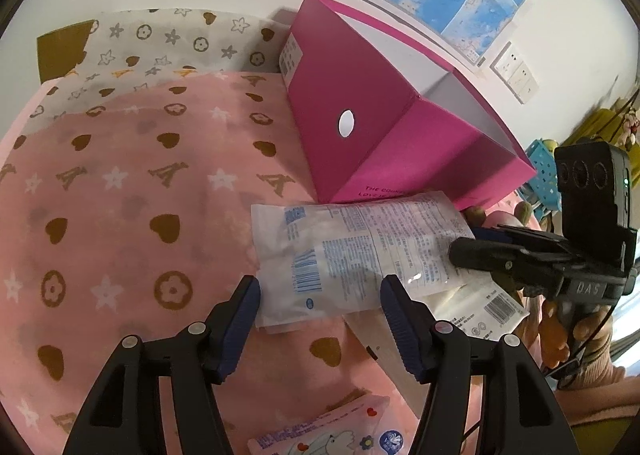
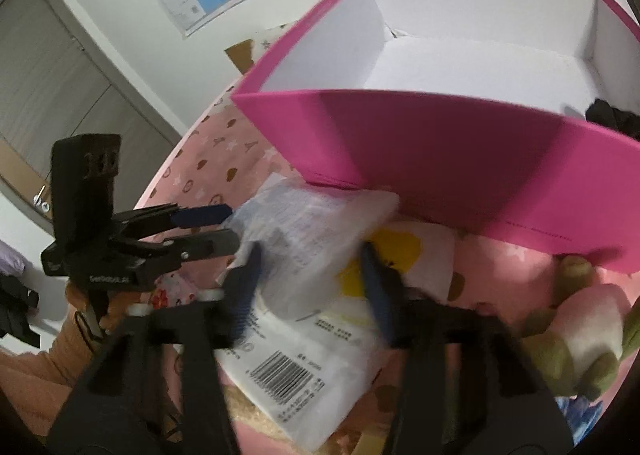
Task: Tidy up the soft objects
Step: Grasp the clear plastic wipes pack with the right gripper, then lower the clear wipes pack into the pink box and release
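left claw (image 1: pixel 320 307) is hanging over the near edge of a clear pouch (image 1: pixel 360 247), its pads apart, one at each side of the pouch's corner, not pressing on it. the pouch is lying on the pink bedspread (image 1: pixel 120 195), just in front of the pink box (image 1: pixel 384 127), which is sitting tilted against the wall with its white inside showing. right claw (image 1: pixel 464 245) is reaching in from the right at the pouch's far end; whether it is pinching the film cannot be told from here. a second packet (image 1: pixel 492 307) is lying under the pouch, and a printed one (image 1: pixel 320 435) is at the bottom edge.

in the right wrist view, right claw (image 2: pixel 310 279) is blurred, with the pouch (image 2: pixel 304 239) sitting between its part-closed pads; contact looks likely but is not certain. left claw (image 2: pixel 222 227) is pointing at the pouch's other side. the box (image 2: pixel 440 143) is open and nearly empty just beyond.

the step in hand seems to be grasping the pouch. next it needs a firm pinch, then a lift over the box's front wall without dragging the packet (image 2: pixel 296 367) beneath.
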